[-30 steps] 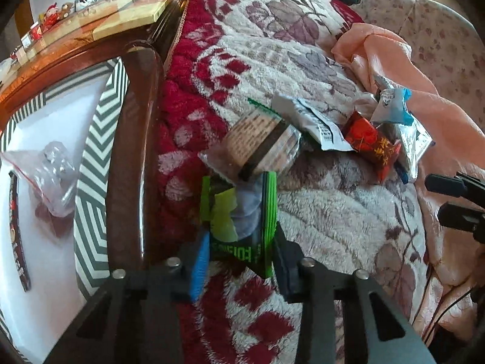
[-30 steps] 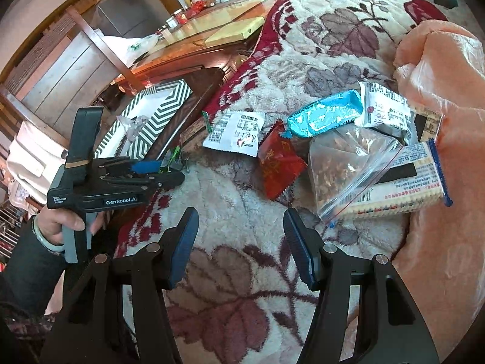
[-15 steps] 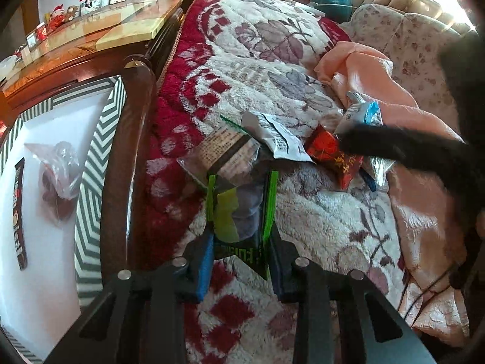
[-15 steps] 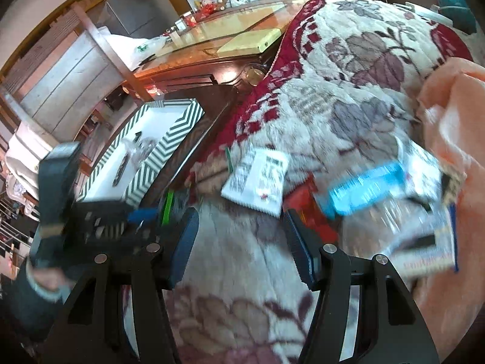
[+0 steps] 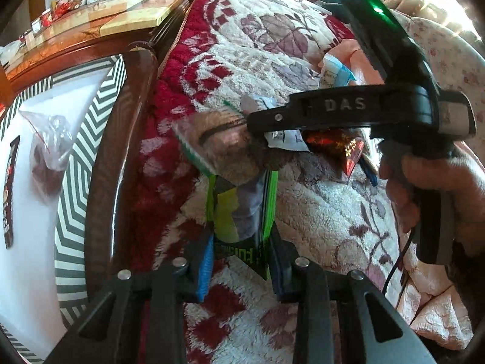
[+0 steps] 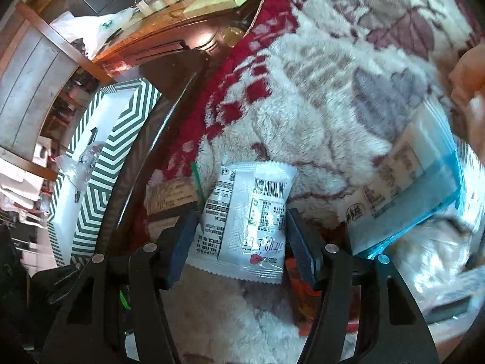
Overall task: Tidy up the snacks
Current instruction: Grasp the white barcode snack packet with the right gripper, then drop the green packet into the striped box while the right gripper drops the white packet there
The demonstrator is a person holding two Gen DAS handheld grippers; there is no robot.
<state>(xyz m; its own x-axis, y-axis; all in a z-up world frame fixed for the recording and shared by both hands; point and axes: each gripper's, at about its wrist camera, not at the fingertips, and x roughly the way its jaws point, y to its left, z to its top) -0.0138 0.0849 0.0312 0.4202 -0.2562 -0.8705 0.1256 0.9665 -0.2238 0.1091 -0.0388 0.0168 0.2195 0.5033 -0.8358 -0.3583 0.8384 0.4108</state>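
Sorting barely begun: two items lie in chevron-striped box (image 5: 75, 182), left gripper (image 5: 241, 257) clamping green snack packet (image 5: 242, 212) above blanket (image 5: 318, 212), right gripper (image 6: 242, 242) part-open astride white packet (image 6: 248, 221) (several more await).

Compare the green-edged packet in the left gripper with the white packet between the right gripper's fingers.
The green-edged packet is dark with bright green side seams; the white packet is white with black print and a barcode. The green-edged packet is clamped in the left gripper and lifted off the blanket; the white packet lies flat on it, the right gripper open around it. Both are sealed flat snack packets.
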